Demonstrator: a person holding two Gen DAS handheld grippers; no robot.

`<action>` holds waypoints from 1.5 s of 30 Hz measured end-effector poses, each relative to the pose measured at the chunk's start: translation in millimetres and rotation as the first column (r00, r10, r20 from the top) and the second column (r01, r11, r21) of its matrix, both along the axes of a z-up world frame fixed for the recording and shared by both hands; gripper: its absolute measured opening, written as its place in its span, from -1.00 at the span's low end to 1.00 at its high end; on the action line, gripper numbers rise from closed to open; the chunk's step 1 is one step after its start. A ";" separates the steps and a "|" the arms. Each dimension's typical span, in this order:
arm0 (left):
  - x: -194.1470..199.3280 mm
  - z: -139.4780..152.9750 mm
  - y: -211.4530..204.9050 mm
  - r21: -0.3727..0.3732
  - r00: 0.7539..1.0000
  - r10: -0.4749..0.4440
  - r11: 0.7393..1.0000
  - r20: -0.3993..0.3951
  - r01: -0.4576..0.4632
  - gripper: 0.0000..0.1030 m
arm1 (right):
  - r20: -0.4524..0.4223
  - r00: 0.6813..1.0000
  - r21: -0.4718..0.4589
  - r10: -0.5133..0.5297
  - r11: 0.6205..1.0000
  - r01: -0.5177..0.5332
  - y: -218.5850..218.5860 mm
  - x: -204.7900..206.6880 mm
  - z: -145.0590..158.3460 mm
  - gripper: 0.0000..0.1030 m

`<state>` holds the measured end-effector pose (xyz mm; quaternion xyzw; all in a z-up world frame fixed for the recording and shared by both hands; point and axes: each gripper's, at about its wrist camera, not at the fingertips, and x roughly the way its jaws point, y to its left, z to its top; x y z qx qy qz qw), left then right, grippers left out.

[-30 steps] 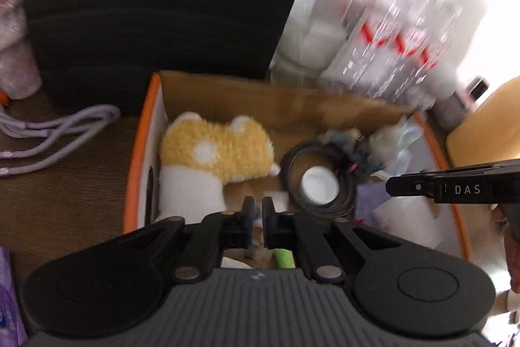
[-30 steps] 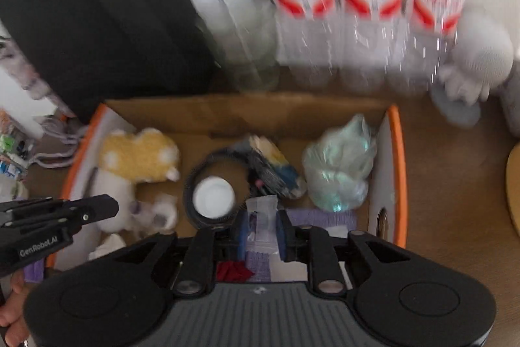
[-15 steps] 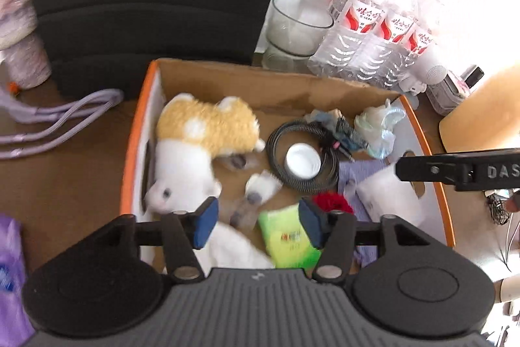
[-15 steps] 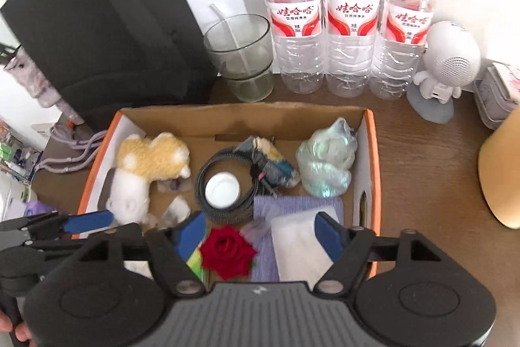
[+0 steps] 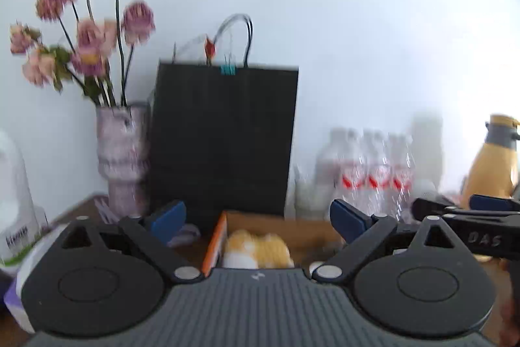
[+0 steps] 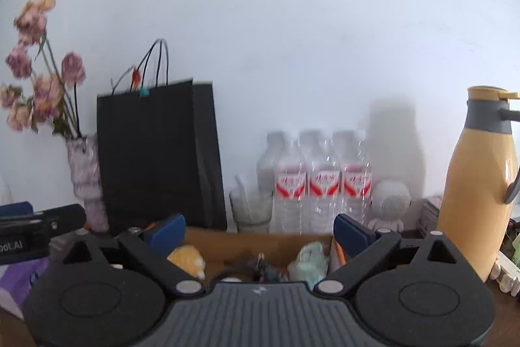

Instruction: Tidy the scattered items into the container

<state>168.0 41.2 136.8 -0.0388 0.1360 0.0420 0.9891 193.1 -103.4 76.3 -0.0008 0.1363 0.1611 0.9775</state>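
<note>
The cardboard box with an orange rim (image 5: 215,241) sits on the wooden table below and ahead of both grippers; its far wall also shows in the right wrist view (image 6: 260,241). A yellow and white plush toy (image 5: 256,249) lies inside, also seen in the right wrist view (image 6: 188,257), along with a pale green crumpled item (image 6: 308,259) and a dark cable. My left gripper (image 5: 256,217) is open and empty, raised and level. My right gripper (image 6: 260,228) is open and empty, raised beside it.
A black paper bag (image 5: 224,139) stands behind the box, with a vase of dried pink flowers (image 5: 123,158) to its left. Three water bottles (image 6: 321,184), a glass (image 6: 250,207), a small white figure (image 6: 390,207) and a yellow thermos (image 6: 477,178) line the wall.
Both grippers opened, dropping their items into the box, then lifted and tilted up from looking down into the box to looking level at the wall.
</note>
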 end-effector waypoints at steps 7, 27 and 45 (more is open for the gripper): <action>-33.4 -2.9 -2.6 0.011 1.000 -0.022 1.000 0.022 0.022 0.88 | -0.023 1.000 0.012 -0.008 1.000 0.008 1.5 -34.5 3.4 0.86; -290.6 -72.0 -47.0 0.043 0.996 -0.083 0.995 -0.044 0.084 1.00 | -0.025 0.999 0.023 -0.036 0.999 0.037 -99.1 -319.4 -67.1 1.00; -81.2 -101.7 -125.0 -0.001 0.853 -0.461 0.880 -0.243 0.475 0.70 | -0.420 0.906 0.134 -0.055 0.984 0.122 -111.6 -46.8 -105.3 0.17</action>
